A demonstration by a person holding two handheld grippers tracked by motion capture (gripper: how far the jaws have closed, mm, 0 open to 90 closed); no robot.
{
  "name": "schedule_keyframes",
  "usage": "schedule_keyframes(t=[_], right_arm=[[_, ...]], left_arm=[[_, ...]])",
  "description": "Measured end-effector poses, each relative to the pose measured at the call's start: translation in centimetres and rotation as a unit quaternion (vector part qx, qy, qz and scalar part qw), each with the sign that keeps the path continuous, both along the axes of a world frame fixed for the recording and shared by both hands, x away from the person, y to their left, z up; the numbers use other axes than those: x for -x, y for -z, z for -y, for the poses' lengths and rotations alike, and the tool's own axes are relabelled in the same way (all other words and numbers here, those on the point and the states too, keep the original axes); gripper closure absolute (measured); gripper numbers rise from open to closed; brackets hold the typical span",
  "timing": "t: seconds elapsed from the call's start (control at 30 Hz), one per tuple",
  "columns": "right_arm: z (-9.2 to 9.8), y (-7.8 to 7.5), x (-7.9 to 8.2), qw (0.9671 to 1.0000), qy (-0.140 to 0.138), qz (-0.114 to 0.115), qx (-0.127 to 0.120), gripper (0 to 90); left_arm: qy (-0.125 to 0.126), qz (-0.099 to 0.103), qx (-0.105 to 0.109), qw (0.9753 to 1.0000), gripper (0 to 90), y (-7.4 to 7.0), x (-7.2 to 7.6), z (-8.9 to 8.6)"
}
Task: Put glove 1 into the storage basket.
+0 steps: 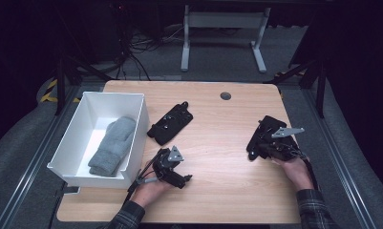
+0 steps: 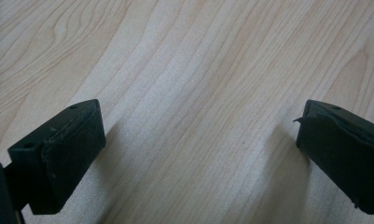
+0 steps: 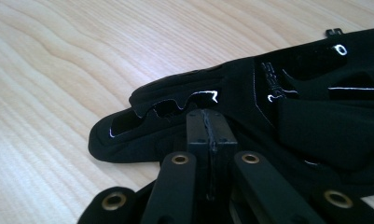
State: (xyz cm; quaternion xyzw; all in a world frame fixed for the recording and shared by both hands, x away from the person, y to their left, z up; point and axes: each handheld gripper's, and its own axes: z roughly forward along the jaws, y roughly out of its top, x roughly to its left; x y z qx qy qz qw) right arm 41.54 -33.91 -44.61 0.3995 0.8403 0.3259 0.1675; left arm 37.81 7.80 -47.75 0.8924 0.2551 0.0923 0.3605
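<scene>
Right gripper is clenched on a black glove at the table's right side; in the right gripper view the jaws stand pressed together with glove fabric pinched at their tips. The glove lies flat on the table, its long axis running from the hand up and slightly away toward the far right corner.

Left gripper is released: its pads stand wide apart over bare wood, nothing between them. It sits just beside the bin's near right corner.

The white bin lies far left of the held glove, with a grey mitten already inside. A second black glove lies between, just beside the bin's right wall.

Judgement: the carry runs leftward across the whole table. The path is open wood, but the bin wall must be cleared by lifting, and the left gripper and second glove sit near that line. The left gripper is nearer the second glove.
</scene>
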Motion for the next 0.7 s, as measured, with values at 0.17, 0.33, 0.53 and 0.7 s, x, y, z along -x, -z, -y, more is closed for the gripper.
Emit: schedule_keyframes(t=[0.17,0.33,0.53,0.7], right_arm=[[-1.3,0.0,0.7,0.9996,-0.028,-0.007,-0.001,90.0],[-2.9,0.0,1.5,0.9984,-0.055,-0.012,-0.001,90.0],[-5.2,0.1,2.1,0.9959,-0.089,-0.016,-0.003,90.0],[-7.5,0.2,2.6,0.9923,-0.121,-0.023,-0.007,90.0]], left_arm=[[0.0,-0.002,0.001,1.0,2.2,0.0,0.0,0.0],[0.0,-0.002,0.002,1.0,2.2,0.0,0.0,0.0],[0.0,-0.001,0.001,1.0,2.2,0.0,0.0,0.0],[0.0,-0.002,0.001,1.0,2.2,0.0,0.0,0.0]])
